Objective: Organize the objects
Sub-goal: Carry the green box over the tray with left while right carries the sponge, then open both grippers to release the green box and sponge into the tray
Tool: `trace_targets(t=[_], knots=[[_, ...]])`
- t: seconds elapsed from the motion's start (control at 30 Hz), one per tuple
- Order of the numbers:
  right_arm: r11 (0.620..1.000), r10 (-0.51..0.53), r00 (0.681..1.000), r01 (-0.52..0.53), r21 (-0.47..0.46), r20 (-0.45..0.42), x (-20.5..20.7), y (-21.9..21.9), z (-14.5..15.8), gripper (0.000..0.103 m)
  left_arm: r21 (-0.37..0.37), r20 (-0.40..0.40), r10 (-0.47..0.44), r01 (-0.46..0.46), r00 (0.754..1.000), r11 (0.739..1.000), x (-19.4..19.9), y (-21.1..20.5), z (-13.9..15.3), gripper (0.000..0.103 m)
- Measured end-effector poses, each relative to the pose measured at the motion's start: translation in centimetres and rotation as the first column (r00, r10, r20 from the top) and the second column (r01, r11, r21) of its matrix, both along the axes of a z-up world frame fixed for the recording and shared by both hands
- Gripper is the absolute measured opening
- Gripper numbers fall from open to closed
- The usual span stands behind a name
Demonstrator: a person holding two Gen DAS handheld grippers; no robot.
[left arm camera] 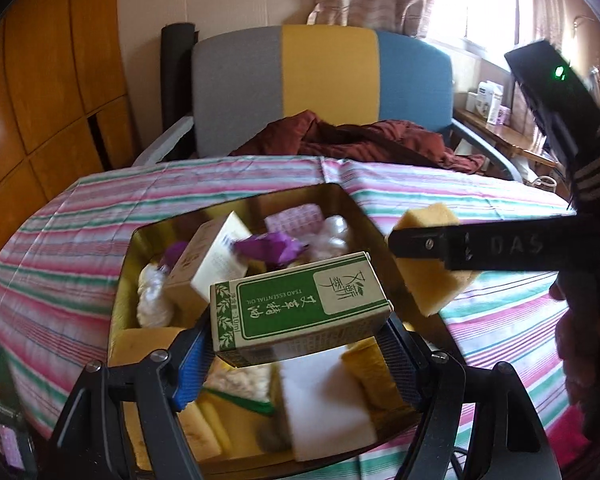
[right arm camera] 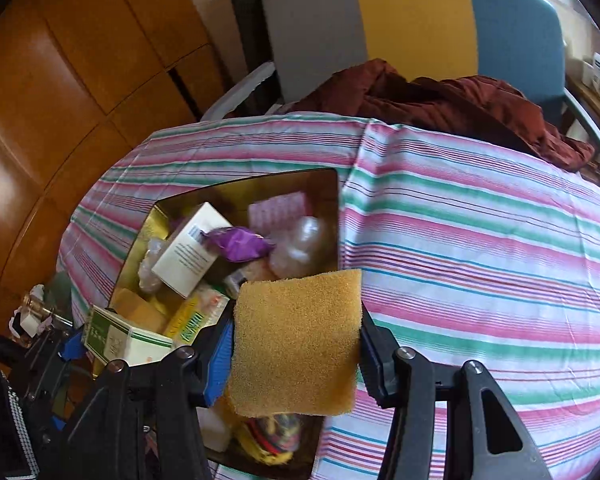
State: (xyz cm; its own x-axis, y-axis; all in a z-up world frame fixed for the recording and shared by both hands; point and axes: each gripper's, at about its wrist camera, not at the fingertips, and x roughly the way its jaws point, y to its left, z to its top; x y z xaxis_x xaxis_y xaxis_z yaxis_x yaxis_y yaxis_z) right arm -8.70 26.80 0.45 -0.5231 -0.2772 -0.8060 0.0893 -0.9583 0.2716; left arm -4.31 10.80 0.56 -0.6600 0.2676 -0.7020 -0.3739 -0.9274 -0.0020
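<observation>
Left wrist view:
left gripper (left arm camera: 300, 340): jaws clamped on green-and-white carton (left arm camera: 300, 306), held above the gold tin (left arm camera: 236, 208)
tin: on striped cloth (left arm camera: 420, 184), packed with boxes, sponges, purple wrapper (left arm camera: 270, 249)
right gripper (left arm camera: 416, 246): enters from right, pinching yellow sponge (left arm camera: 428, 216) over tin's right edge

Right wrist view:
right gripper (right arm camera: 296, 344): jaws closed on yellow sponge (right arm camera: 296, 340), squeezed at both sides, over tin's right rim
left gripper (right arm camera: 72, 344): lower left, gripping the carton (right arm camera: 120, 336)
background: tricolour chair (right arm camera: 412, 16), maroon cloth (right arm camera: 440, 100)

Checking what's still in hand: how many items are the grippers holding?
2: the green box in the left gripper, the yellow sponge in the right gripper.
</observation>
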Motion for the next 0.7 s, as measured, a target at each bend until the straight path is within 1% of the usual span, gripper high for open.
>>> trace_targets(t=[0.1,0.23,0.43,0.53,0.6,0.63,0.67,0.7], knots=[[1.000,0.015,1.000,-0.015,-0.001,0.006,-0.6,-0.8,-0.3,0.054,-0.005,0.019,0.022,-0.022,1.000,1.000,-0.4,-1.1,-0.8,0.076],[0.999,0.031,0.999,-0.031,-0.008,0.018,-1.7,-1.8,-0.7,0.054,0.007,0.055,0.054,-0.055,0.997,0.998,-1.1,-2.5,-1.8,0.076],[0.999,0.026,0.999,-0.025,-0.030,0.029,-2.9,-2.3,-1.0,0.054,0.103,0.133,0.063,-0.077,0.989,0.992,-2.7,-4.1,-2.3,0.076],[0.999,0.018,0.999,-0.016,-0.044,0.035,-3.7,-2.4,-1.1,0.055,0.127,0.152,0.049,-0.069,0.987,0.989,-3.5,-3.9,-2.3,0.077],[0.998,0.015,0.999,-0.013,-0.054,0.046,-4.2,-2.5,-1.3,0.057,0.137,0.156,0.042,-0.064,0.987,0.988,-4.1,-3.6,-2.2,0.078],[0.998,0.006,0.999,-0.003,-0.058,0.053,-4.4,-2.4,-1.4,0.060,0.138,0.158,0.042,-0.065,0.987,0.988,-4.4,-3.5,-2.2,0.079],[0.998,-0.002,0.999,0.005,-0.064,0.053,-4.5,-2.3,-1.4,0.063,0.139,0.158,0.041,-0.064,0.987,0.988,-4.6,-3.4,-2.1,0.083],[0.997,-0.006,0.999,0.010,-0.078,0.047,-4.5,-2.1,-1.4,0.064,0.141,0.160,0.042,-0.065,0.986,0.988,-4.7,-3.3,-2.1,0.087]])
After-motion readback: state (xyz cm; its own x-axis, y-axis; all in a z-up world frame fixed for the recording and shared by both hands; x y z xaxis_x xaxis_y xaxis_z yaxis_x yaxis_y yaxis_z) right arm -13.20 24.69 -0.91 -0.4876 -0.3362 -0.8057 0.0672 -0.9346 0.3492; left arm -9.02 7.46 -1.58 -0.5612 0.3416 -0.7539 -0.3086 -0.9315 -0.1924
